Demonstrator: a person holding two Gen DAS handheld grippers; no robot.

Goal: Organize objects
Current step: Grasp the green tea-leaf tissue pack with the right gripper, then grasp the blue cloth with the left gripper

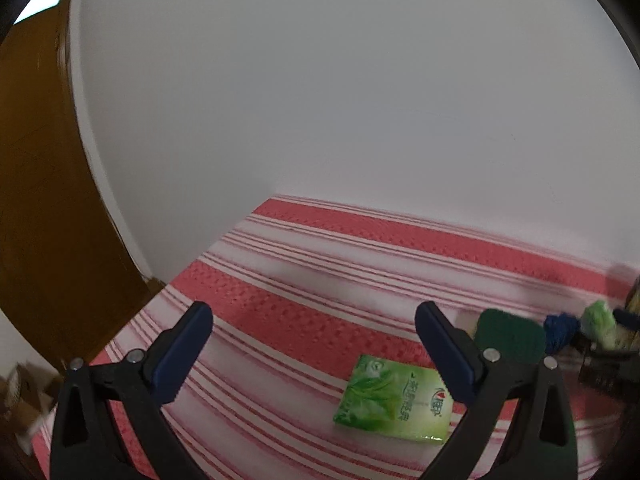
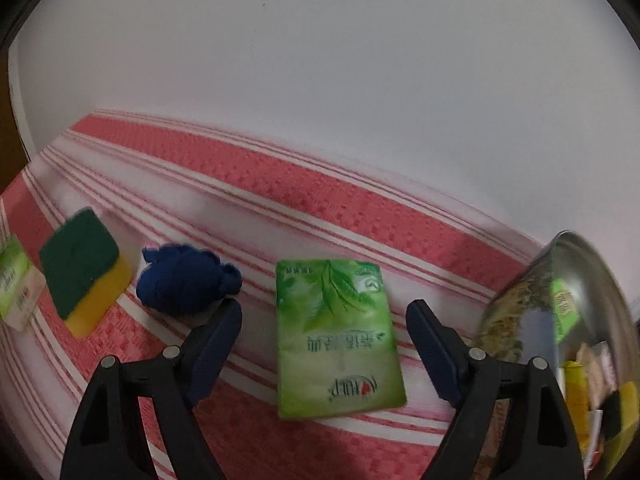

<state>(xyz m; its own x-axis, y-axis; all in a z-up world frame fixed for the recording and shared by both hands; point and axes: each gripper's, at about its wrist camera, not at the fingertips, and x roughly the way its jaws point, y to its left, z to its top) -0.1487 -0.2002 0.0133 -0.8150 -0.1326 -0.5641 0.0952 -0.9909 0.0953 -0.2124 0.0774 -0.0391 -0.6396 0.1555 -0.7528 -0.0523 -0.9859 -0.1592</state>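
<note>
The right gripper [image 2: 324,316] is hanging wide open over a green tissue pack [image 2: 338,340] lying flat on the striped cloth [image 2: 320,200]. At ten o'clock, a blue cloth ball [image 2: 182,278] and sponge [image 2: 82,270] are sitting (just apart). The left gripper [image 1: 314,320] is gaping too, holding nothing, another tissue pack [image 1: 394,400] lying at four o'clock.

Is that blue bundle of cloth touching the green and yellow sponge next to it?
Apart. The right wrist view shows a strip of striped cloth plainly visible between the blue bundle and the sponge.
</note>
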